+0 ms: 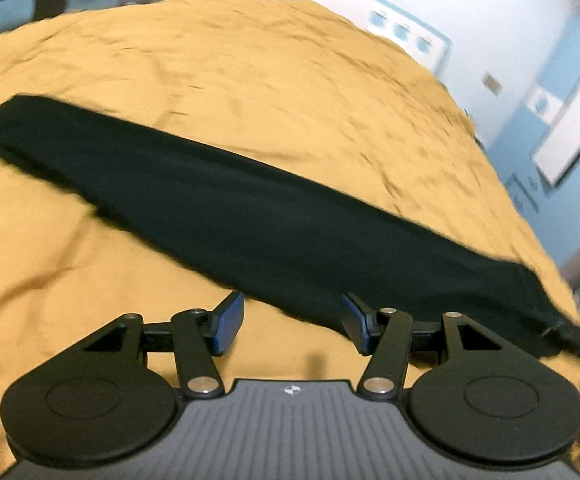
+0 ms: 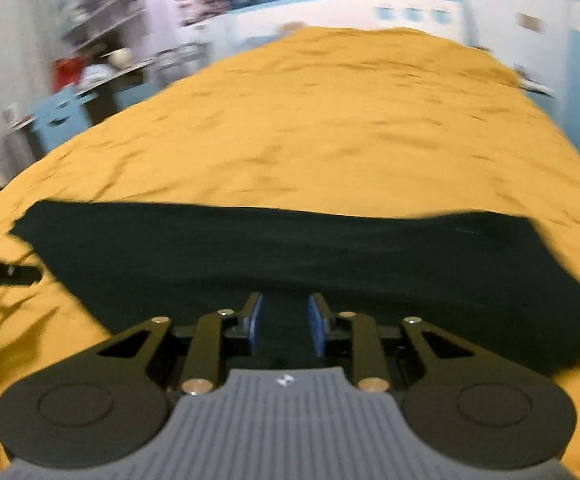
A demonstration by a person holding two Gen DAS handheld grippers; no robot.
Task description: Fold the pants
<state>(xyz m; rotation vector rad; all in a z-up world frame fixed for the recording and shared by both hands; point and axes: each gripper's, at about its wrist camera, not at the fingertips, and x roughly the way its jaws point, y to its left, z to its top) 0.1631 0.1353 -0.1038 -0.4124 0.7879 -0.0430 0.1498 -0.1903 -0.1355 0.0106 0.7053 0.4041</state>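
Note:
Dark, nearly black pants [image 1: 250,216] lie flat as one long strip slanting across a mustard-yellow bed sheet [image 1: 230,72]. My left gripper [image 1: 292,308] hovers at the strip's near edge, open wide, with nothing between its blue pads [image 1: 228,326]. In the right wrist view the pants [image 2: 370,256] run from side to side, wider at the right end. My right gripper [image 2: 286,314] hangs over the near part of the cloth, open by a narrow gap. Its pads [image 2: 316,322] press on nothing that I can see. A black part of the other tool [image 2: 6,272] shows at the left edge.
The yellow sheet [image 2: 350,120] covers the whole bed and is wrinkled beyond the pants. A white and blue headboard [image 2: 410,12] stands at the far end. Shelves and a blue cabinet [image 2: 62,116] stand left of the bed, blue and white furniture [image 1: 562,120] right.

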